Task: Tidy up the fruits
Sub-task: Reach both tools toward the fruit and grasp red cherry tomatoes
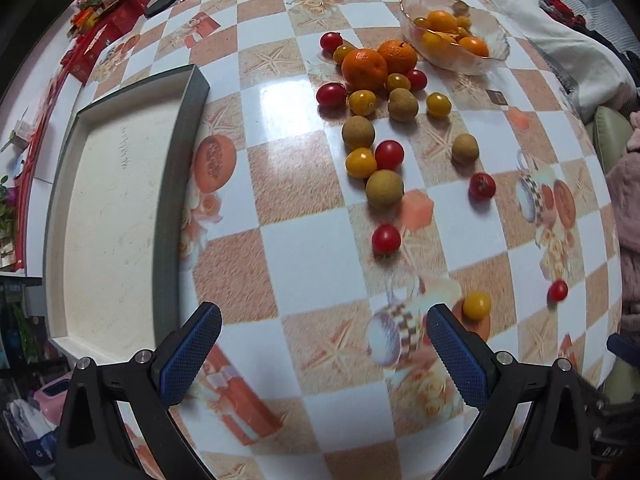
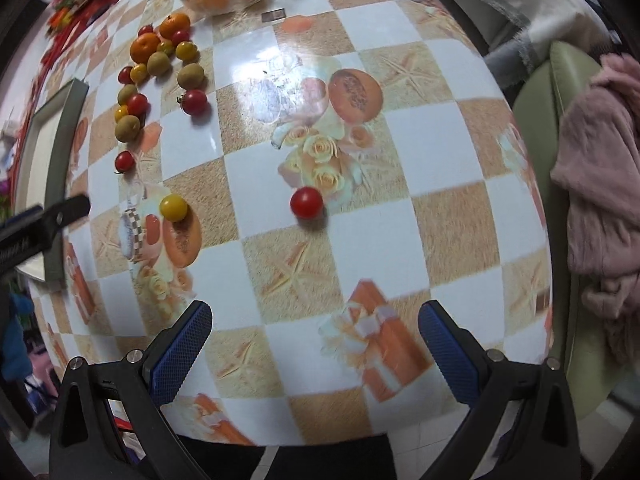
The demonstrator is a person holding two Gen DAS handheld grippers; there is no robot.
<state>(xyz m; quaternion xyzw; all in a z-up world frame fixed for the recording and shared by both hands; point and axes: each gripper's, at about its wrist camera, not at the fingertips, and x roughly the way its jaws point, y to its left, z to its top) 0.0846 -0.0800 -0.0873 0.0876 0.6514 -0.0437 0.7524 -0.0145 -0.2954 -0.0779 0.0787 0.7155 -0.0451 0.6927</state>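
Note:
Loose fruit lies on the checkered table: two oranges point(image 1: 364, 69), red cherry tomatoes point(image 1: 386, 239), yellow tomatoes point(image 1: 477, 305) and brown longans point(image 1: 384, 189). A glass bowl point(image 1: 454, 32) at the back holds orange and yellow fruit. A grey tray point(image 1: 112, 216) with a cream floor stands at the left. My left gripper point(image 1: 324, 340) is open and empty above the table's near part. My right gripper point(image 2: 316, 340) is open and empty; a red tomato point(image 2: 306, 201) lies ahead of it and a yellow tomato point(image 2: 173, 208) to its left.
Red packages point(image 1: 104, 28) and a dark oval object point(image 1: 161, 4) crowd the far left of the table. A green chair point(image 2: 560, 200) with pink cloth point(image 2: 604, 184) stands at the right. The left gripper's arm point(image 2: 40, 224) shows at the right wrist view's left edge.

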